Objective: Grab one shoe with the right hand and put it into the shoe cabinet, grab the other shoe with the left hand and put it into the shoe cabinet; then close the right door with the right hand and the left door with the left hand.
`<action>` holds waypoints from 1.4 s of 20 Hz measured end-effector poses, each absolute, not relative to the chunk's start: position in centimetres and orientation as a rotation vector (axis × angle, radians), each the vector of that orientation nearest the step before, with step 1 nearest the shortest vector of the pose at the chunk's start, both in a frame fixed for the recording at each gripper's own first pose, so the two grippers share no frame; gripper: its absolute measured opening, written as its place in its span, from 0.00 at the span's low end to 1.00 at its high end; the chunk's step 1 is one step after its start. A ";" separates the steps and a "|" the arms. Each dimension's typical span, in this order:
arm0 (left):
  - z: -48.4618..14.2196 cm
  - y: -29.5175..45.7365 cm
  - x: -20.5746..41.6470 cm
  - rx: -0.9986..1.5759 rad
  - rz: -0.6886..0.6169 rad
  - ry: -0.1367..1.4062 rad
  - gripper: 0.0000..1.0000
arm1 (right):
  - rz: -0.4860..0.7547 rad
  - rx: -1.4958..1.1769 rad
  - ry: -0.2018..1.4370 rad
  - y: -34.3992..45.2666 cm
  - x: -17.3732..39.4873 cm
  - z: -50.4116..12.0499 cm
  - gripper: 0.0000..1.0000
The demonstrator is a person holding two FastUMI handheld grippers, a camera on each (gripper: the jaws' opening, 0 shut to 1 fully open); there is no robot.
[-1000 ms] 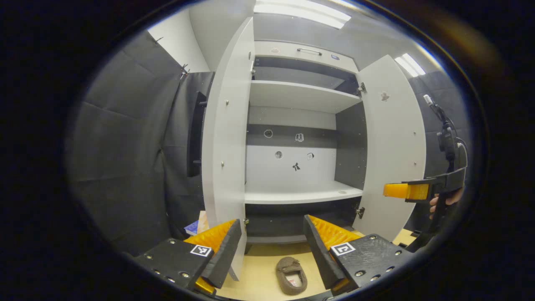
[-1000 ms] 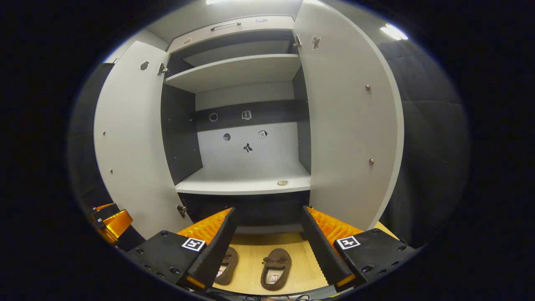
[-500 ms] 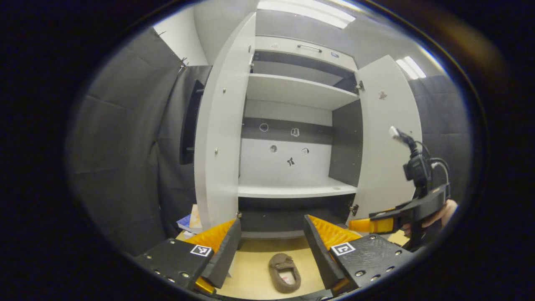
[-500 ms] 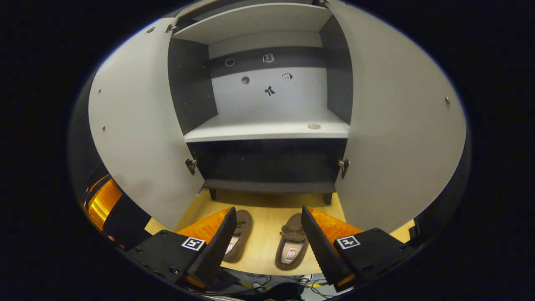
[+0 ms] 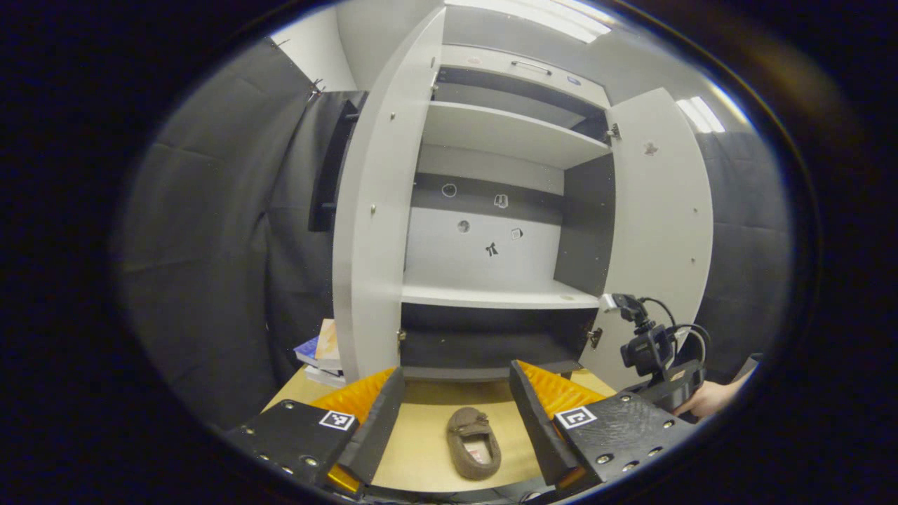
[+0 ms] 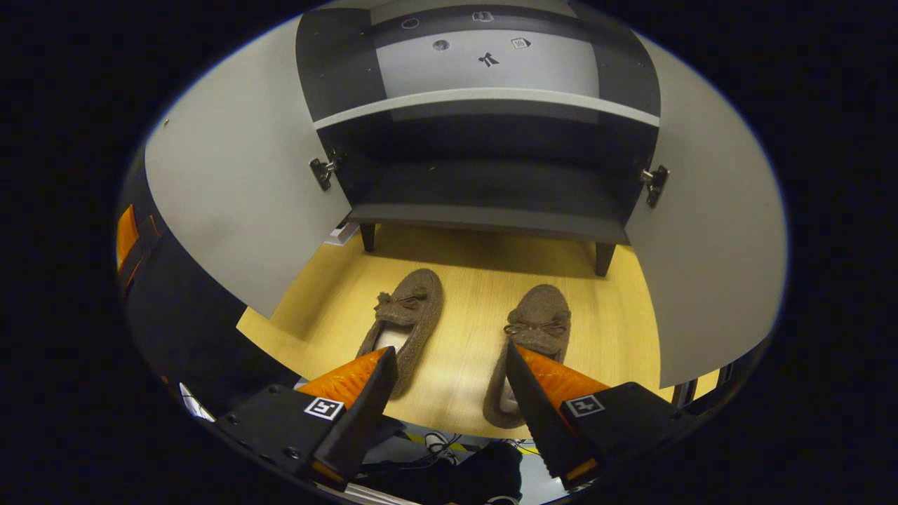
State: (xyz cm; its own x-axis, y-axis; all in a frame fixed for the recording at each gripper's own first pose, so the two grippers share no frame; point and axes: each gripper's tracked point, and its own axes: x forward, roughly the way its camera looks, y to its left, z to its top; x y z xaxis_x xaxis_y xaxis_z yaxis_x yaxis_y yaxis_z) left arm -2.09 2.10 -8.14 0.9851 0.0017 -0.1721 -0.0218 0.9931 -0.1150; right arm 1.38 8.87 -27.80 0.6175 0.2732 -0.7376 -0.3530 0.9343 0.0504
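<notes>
Right gripper view: the right hand-held gripper (image 6: 449,379), released, is hovering above the right shoe (image 6: 527,344); next, straddling and clenching it.

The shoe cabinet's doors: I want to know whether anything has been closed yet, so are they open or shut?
Open, both. The left door and right door swing out from the shoe cabinet, baring its shelves.
</notes>
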 end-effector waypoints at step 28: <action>-10.5 -0.1 -5.5 -0.044 0.004 0.218 0.87 | 0.097 -0.483 0.912 2.7 9.0 -40.4 0.35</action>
State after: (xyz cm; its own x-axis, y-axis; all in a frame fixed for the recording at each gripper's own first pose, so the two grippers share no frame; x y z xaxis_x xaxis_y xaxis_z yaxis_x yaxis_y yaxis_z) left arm -5.52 -0.06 -10.50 0.9763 -0.0010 -0.2165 -0.0085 0.9990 -0.0428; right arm 9.01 2.65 -40.45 0.6154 -0.1208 -0.7789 -0.2818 0.8891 -0.3606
